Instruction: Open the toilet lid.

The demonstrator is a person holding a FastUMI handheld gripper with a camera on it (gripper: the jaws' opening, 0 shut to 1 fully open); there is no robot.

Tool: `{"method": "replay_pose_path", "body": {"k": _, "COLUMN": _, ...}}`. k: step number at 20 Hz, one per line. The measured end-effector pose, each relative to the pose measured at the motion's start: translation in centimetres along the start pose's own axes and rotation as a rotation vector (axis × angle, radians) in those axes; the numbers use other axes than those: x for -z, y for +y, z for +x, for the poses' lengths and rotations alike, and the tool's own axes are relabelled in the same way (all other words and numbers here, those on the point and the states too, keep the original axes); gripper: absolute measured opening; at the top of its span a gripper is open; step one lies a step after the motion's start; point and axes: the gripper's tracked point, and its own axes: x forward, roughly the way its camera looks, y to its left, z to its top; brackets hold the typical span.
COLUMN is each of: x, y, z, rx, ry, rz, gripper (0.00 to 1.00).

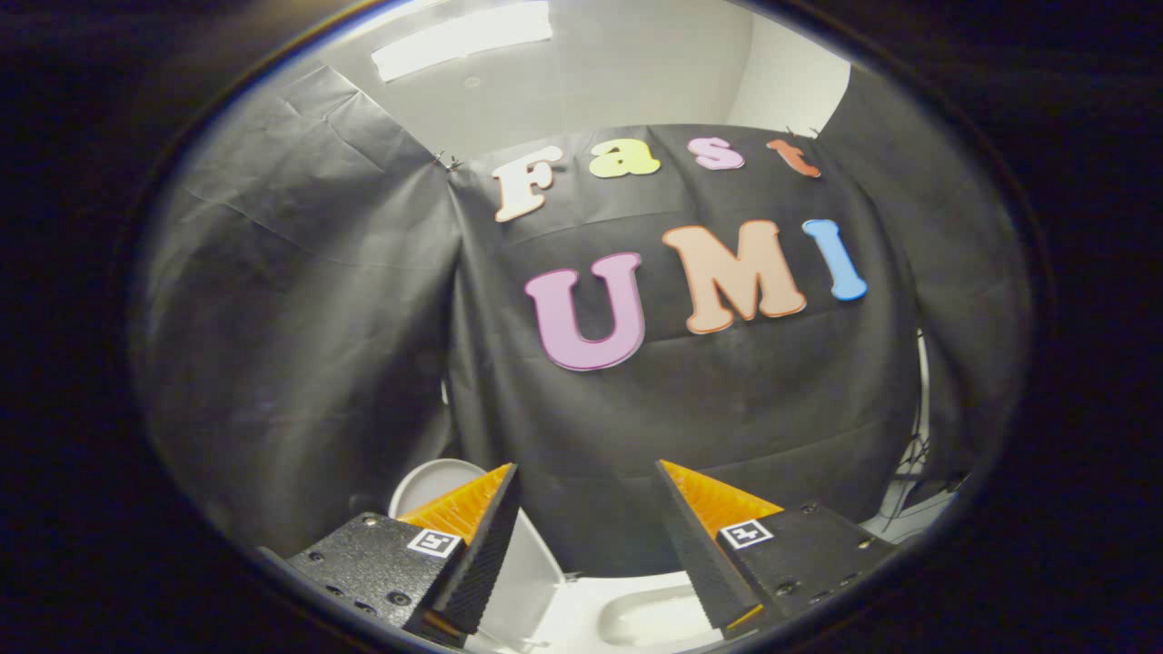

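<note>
A white toilet sits low beneath my fingers. Its lid [536, 568] stands raised on edge; its rounded top shows behind the left finger [472, 536] and the rest runs down between the two fingers. The white seat and bowl opening [650, 618] lie just right of the lid, between the fingers and partly under the right finger [718, 536]. My gripper [586, 468] is open, with a wide gap and nothing held between the fingers. It is held above the toilet and points at the booth's black cloth wall.
Black cloth [690, 409] hangs close behind the toilet and wraps round to the left [300, 318]. Some cables [913, 463] and a pale surface show at the right past the cloth's edge. A ceiling light [463, 36] is overhead.
</note>
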Motion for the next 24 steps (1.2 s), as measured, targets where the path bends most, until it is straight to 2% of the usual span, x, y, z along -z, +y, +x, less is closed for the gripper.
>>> {"method": "replay_pose_path", "body": {"k": 7, "x": 1.8, "y": -12.8, "z": -6.0, "rx": 0.203, "ry": 0.000, "rz": 0.007, "gripper": 0.87}}
{"method": "replay_pose_path", "body": {"k": 12, "x": 5.4, "y": -18.9, "z": -9.6, "rx": 0.314, "ry": 0.040, "rz": 0.076, "gripper": 0.86}}
{"method": "replay_pose_path", "body": {"k": 17, "x": 9.7, "y": -21.8, "z": -11.6, "rx": 0.349, "ry": 0.119, "rz": 0.145, "gripper": 0.87}}
{"method": "replay_pose_path", "body": {"k": 24, "x": 13.9, "y": -23.4, "z": -11.6, "rx": 0.369, "ry": 0.157, "rz": 0.292, "gripper": 0.86}}
